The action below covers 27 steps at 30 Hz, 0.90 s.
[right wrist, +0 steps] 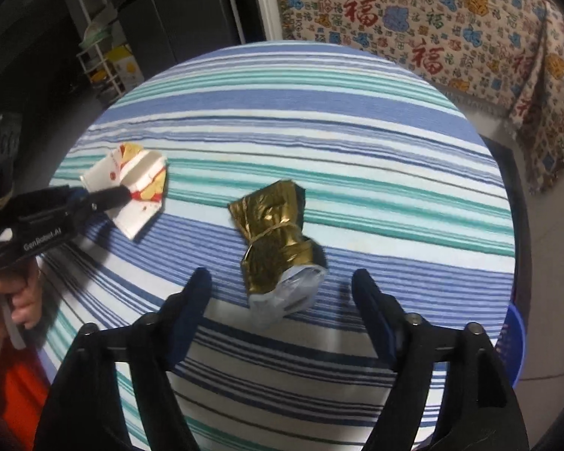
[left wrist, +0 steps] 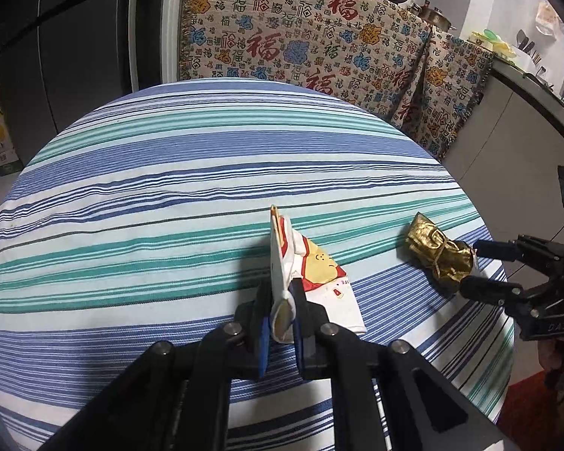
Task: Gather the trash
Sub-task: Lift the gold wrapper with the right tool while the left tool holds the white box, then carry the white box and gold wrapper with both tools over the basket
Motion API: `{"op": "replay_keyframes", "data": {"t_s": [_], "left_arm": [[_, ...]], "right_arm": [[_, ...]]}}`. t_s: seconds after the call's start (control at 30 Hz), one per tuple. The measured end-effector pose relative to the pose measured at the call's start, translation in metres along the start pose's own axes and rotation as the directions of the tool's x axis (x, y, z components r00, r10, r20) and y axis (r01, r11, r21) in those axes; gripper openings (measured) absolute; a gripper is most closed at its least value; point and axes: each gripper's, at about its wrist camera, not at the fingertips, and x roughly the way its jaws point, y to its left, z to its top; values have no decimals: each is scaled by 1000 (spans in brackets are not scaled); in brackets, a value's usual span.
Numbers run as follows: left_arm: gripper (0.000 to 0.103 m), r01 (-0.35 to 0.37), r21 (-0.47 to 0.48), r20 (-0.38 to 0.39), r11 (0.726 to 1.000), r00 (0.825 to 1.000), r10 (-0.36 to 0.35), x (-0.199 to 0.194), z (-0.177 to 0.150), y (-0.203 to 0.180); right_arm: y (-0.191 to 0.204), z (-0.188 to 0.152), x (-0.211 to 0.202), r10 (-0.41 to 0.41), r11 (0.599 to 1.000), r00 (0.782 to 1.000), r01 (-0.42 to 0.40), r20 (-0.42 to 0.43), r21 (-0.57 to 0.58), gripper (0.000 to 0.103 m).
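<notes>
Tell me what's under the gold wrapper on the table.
The gold wrapper lies on the striped tablecloth. A pale plastic piece sticks out beneath its near end; anything further underneath is covered.

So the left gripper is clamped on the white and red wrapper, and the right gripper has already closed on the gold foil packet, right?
Not quite. The left gripper is clamped on the white and red wrapper, but the right gripper is open: the right wrist view shows its fingers spread wide on either side of the gold foil packet, which lies on the striped tablecloth, not gripped.
</notes>
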Motion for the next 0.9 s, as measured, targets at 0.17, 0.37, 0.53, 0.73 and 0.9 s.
{"op": "replay_keyframes", "data": {"t_s": [0.17, 0.37, 0.53, 0.73, 0.9], "left_arm": [[10, -6, 20, -6, 1000, 1000, 6, 1, -1, -4], [10, -2, 32, -9, 999, 1000, 2, 1, 0, -11], [10, 26, 47, 11, 999, 1000, -26, -9, 2, -18], [9, 33, 78, 9, 996, 999, -34, -15, 1, -35], [9, 37, 92, 21, 995, 999, -39, -22, -4, -61]], "right_arm": [[-5, 12, 3, 36, 999, 999, -36, 0, -8, 80], [-10, 16, 11, 49, 998, 999, -49, -16, 46, 26], [-1, 14, -14, 33, 999, 999, -34, 40, 35, 26], [2, 2, -28, 14, 999, 999, -15, 46, 30, 26], [-8, -7, -47, 9, 998, 998, -13, 63, 57, 26]]}}
